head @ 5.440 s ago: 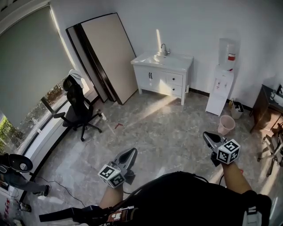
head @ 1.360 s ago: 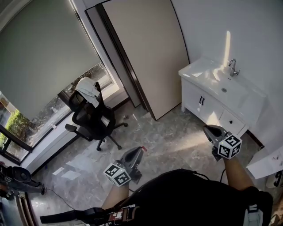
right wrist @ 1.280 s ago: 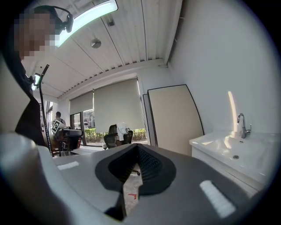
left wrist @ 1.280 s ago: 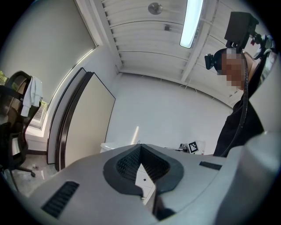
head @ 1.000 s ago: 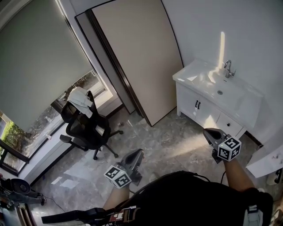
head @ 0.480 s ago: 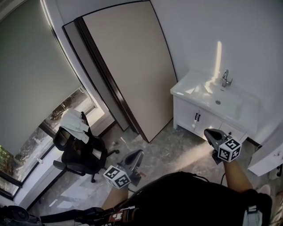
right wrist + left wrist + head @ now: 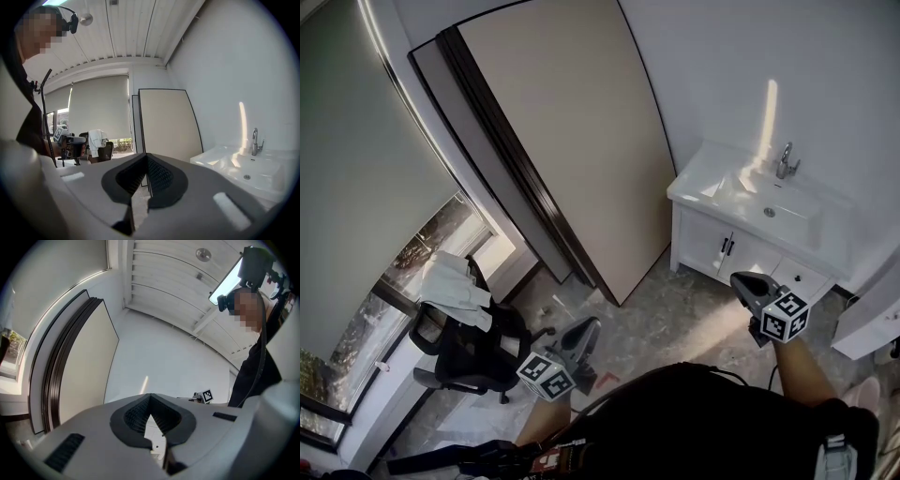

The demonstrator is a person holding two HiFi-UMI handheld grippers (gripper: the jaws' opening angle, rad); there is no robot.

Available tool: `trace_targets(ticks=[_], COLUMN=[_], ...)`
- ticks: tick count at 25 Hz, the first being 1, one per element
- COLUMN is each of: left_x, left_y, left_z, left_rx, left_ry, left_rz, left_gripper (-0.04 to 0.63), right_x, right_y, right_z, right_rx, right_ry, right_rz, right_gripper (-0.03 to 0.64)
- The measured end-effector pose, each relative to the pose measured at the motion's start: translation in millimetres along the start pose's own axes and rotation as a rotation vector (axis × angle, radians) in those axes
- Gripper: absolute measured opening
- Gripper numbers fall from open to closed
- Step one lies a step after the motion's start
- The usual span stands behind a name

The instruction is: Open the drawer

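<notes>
The white vanity cabinet (image 7: 741,246) with a sink and tap (image 7: 785,159) stands against the far wall at the right. Its small drawer front (image 7: 798,277) sits right of two doors with black handles. My right gripper (image 7: 742,281) is shut and empty, held in the air short of the cabinet, its tip overlapping the cabinet front in the head view. My left gripper (image 7: 586,328) is also shut and empty, lower and further left over the floor. In the right gripper view the shut gripper (image 7: 146,157) faces the leaning panel, with the vanity top (image 7: 243,171) at the right; the drawer is hidden there.
Large beige panels (image 7: 572,141) lean on the wall left of the vanity. A black office chair (image 7: 464,342) with a white cloth stands by the window at the lower left. A white appliance (image 7: 872,323) shows at the right edge. Marble floor lies between.
The person has walked toward the vanity; it and the panels appear larger and nearer, the chair has slid to the lower left. Both grippers stay shut and empty.
</notes>
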State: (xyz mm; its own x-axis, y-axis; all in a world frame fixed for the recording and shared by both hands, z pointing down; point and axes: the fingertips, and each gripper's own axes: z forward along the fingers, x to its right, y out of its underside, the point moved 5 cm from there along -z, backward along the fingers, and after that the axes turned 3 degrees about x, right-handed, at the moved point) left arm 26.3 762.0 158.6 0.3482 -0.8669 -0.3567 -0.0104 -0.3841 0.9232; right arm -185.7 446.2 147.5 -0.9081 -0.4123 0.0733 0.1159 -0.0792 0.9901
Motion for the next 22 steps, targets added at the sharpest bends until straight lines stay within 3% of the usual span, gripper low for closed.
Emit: trace_targets(ticks=[9,18,22], left_x=[-49,-67,-72], left_y=[0,-10,-11], left_z=[62,195,263], left_rx=[0.0,0.022,0.034], left_ry=[-0.009,-0.072,-0.082], left_rz=[-0.021,0.037,0.021], left_gripper=[-0.009,-0.009,-0.009], right_x=[68,207,269], right_y=[-3,-28,-44], right_z=[55,114,132], right_rx=[0.003,0.001,0.012], right_ry=[-0.007,-0.087,-0.109], right_rz=[0.017,0.008,0.005], right_gripper=[0.002,0.002,0.002])
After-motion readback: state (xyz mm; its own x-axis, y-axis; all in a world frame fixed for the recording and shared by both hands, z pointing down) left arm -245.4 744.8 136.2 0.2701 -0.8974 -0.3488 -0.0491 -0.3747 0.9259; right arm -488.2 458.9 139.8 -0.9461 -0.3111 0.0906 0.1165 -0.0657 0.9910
